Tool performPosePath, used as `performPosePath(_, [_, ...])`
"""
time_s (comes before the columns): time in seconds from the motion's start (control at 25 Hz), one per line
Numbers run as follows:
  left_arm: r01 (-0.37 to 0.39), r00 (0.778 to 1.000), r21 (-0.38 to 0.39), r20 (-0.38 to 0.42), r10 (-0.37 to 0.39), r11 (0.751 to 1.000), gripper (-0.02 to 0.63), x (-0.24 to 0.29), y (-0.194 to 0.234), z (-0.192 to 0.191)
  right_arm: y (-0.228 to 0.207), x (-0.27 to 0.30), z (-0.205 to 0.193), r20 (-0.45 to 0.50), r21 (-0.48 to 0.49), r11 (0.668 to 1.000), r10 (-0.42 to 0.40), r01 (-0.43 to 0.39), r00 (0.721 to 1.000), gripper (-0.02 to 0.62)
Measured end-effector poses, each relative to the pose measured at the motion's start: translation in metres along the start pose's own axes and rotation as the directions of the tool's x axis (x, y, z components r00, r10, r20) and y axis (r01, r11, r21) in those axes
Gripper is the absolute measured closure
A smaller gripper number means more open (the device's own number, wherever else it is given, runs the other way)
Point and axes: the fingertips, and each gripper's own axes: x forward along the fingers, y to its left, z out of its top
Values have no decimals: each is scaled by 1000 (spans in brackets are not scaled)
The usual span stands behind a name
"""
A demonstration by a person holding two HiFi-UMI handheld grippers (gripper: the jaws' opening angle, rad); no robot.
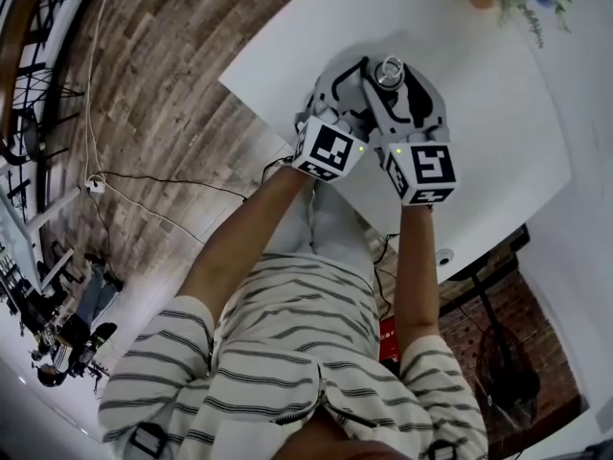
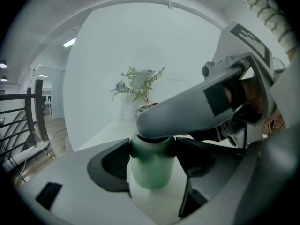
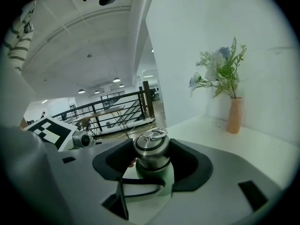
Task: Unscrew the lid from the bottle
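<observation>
1. Right gripper view shows the bottle's lid (image 3: 152,150) best: brushed steel, rounded, with grooves around it and a flat metal ring (image 3: 154,134) lying on top.
2. Below the lid the bottle (image 2: 151,170) is pale matte green, with a rounded shoulder and straight sides. A thin dark loop (image 3: 140,181) lies across the green at 7 o'clock of the lid.
3. My right claw (image 3: 152,156) is clamped on the lid, with one dark curved pad against it at 9 o'clock and the other at 3 o'clock.
4. My left claw (image 2: 152,163) is clamped on the green body lower down, its pads against the shoulder at 9 and 3 o'clock. In the left gripper view my right claw's grey finger crosses over the bottle's top and hides the lid.
5. The bottle stands upright on the white table (image 1: 498,132). In the head view it sits at 1 o'clock of the picture's middle, with both claws meeting on it.
6. A peach vase (image 3: 233,115) of flowers stands well apart on the table, at 2 o'clock of the lid in the right gripper view.
</observation>
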Motion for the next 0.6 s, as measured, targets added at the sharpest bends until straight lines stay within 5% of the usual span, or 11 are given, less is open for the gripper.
performPosePath(0.24, [15, 1000, 8, -5, -15, 1000, 301, 0, -1, -1, 2, -1, -1, -16, -36, 998, 57, -57, 998, 342])
performPosePath(0.6, [29, 999, 18, -16, -28, 999, 301, 0, -1, -1, 5, -1, -2, -91, -134, 958, 241, -252, 966, 339])
